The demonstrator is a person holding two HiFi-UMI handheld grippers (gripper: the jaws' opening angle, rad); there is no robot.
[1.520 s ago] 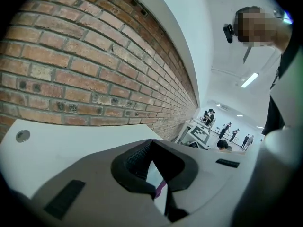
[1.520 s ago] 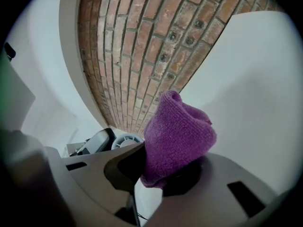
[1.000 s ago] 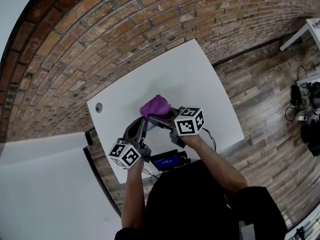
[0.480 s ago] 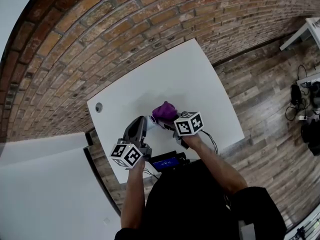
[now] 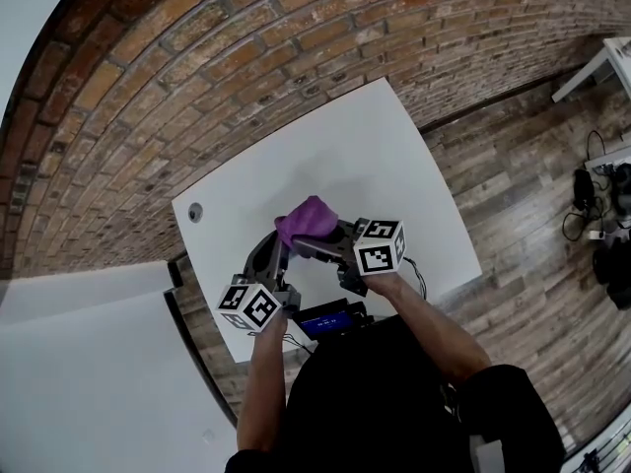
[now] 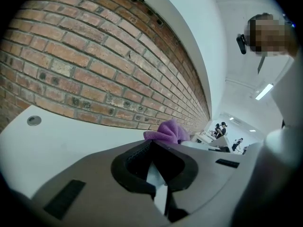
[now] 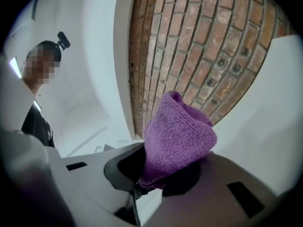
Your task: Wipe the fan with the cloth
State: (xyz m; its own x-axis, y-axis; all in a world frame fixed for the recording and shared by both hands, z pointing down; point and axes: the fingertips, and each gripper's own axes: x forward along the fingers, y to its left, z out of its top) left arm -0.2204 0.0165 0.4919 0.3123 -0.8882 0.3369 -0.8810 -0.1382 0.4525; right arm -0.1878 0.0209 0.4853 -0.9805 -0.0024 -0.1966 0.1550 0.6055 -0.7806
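Note:
My right gripper (image 5: pixel 308 238) is shut on a bunched purple cloth (image 5: pixel 308 217), and the cloth (image 7: pixel 177 136) bulges out over the jaws of the right gripper (image 7: pixel 161 174) in the right gripper view. The cloth lies over the tip of my left gripper (image 5: pixel 279 244). That gripper is shut on a small white fan (image 6: pixel 156 176); only a white sliver shows between its jaws. In the left gripper view the cloth (image 6: pixel 168 131) sits just beyond the left gripper (image 6: pixel 152 148). The cloth hides the rest of the fan in the head view.
The white table (image 5: pixel 375 156) stands against a brick wall (image 5: pixel 246 57). It has a round grommet (image 5: pixel 194 212) near its left corner. A device with a blue screen (image 5: pixel 330 319) and cables sit at its near edge. Several people (image 6: pixel 220 129) stand far off.
The right gripper swung the cloth to the right, away from the left gripper's tip, then brought it back left over that tip. The left gripper has kept still.

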